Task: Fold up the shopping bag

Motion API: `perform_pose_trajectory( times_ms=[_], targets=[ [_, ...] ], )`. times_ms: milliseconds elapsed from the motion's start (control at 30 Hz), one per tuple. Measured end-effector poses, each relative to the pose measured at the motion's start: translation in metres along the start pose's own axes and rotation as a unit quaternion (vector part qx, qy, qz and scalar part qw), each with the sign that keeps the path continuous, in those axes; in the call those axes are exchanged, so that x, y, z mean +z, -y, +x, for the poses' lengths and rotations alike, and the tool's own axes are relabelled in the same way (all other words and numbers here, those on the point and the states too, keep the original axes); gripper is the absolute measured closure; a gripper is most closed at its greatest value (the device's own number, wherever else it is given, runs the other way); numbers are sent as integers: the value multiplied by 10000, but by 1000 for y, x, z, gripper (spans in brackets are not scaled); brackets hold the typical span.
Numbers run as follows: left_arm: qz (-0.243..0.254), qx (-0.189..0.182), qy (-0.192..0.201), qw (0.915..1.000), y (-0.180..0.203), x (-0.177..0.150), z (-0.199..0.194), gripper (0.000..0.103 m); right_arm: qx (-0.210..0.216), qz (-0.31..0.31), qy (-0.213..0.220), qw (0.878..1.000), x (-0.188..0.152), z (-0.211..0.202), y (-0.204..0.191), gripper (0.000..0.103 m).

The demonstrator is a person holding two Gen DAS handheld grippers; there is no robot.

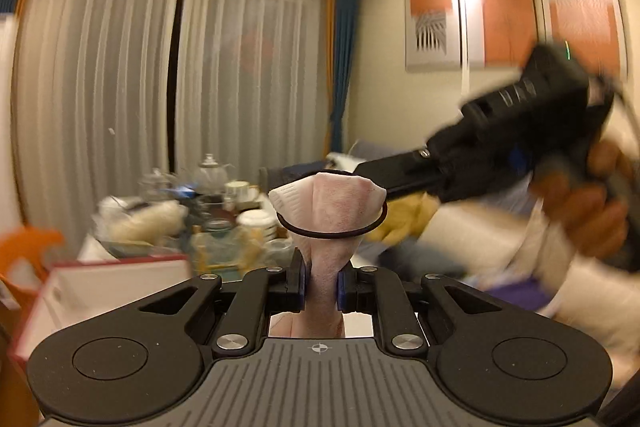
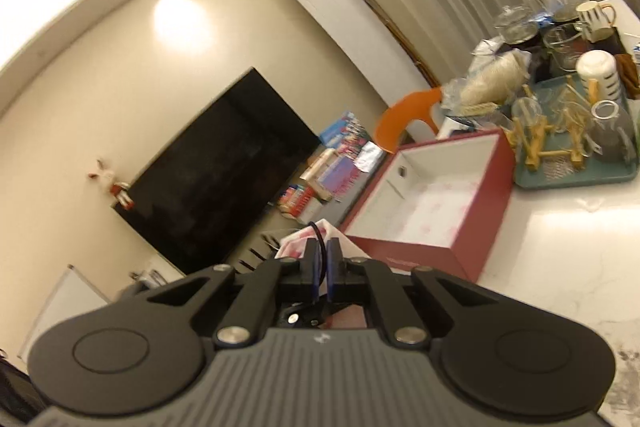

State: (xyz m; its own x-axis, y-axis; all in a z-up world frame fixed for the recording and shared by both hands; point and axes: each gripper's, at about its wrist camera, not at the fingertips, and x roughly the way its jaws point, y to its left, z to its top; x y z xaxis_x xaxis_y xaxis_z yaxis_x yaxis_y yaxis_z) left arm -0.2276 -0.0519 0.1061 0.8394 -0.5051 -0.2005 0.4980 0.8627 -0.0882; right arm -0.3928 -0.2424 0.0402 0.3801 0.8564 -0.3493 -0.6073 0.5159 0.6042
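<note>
Your left gripper point(image 1: 321, 283) pinches the folded shopping bag point(image 1: 327, 203) between its blue pads; the pale pink bundle stands upright above the jaws, held up in the air. A dark elastic band point(image 1: 332, 227) loops round the bundle's flared top. Your right gripper point(image 2: 321, 259) has its fingers pressed together on that band point(image 2: 318, 233), the bag's end point(image 2: 294, 245) just beyond the tips. In the left view the right gripper point(image 1: 362, 169) reaches in from the right, your hand point(image 1: 592, 203) on its handle. Beyond: open red box point(image 2: 448, 247) on a white table point(image 2: 560, 267), teal tray point(image 2: 576, 179) of glassware.
</note>
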Motion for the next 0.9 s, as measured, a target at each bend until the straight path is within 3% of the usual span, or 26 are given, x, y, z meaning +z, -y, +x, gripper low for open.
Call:
perform_pose_trajectory(
  times_ms=[67,133,233,367,533,700,800,900],
  targets=[
    [-299,-161,122,9993,-7,-1,-3,89,28,-46,107,9999,2,-3,0,101],
    [-721,-359,246,9964,-18,-3,-5,89,-201,-294,208,9991,3,-4,-6,101],
    [-876,-499,434,9940,-21,-6,-7,89,163,-10,378,9992,6,-7,-6,102],
    [-1252,-589,511,9891,-27,-10,0,89,162,66,567,9982,9,-8,-8,102],
    [-1817,-767,660,9781,-38,-16,14,89,739,1067,891,9875,4,-8,15,102],
    [-2246,-975,742,9667,-47,-23,29,89,1039,1451,1025,9786,-1,-6,30,102],
    [-2321,-987,673,9653,-49,-25,36,89,666,755,1024,9896,2,-6,14,102],
    [-1857,-808,546,9778,-38,-21,38,89,142,-187,985,9949,6,-8,-7,101]
  ],
)
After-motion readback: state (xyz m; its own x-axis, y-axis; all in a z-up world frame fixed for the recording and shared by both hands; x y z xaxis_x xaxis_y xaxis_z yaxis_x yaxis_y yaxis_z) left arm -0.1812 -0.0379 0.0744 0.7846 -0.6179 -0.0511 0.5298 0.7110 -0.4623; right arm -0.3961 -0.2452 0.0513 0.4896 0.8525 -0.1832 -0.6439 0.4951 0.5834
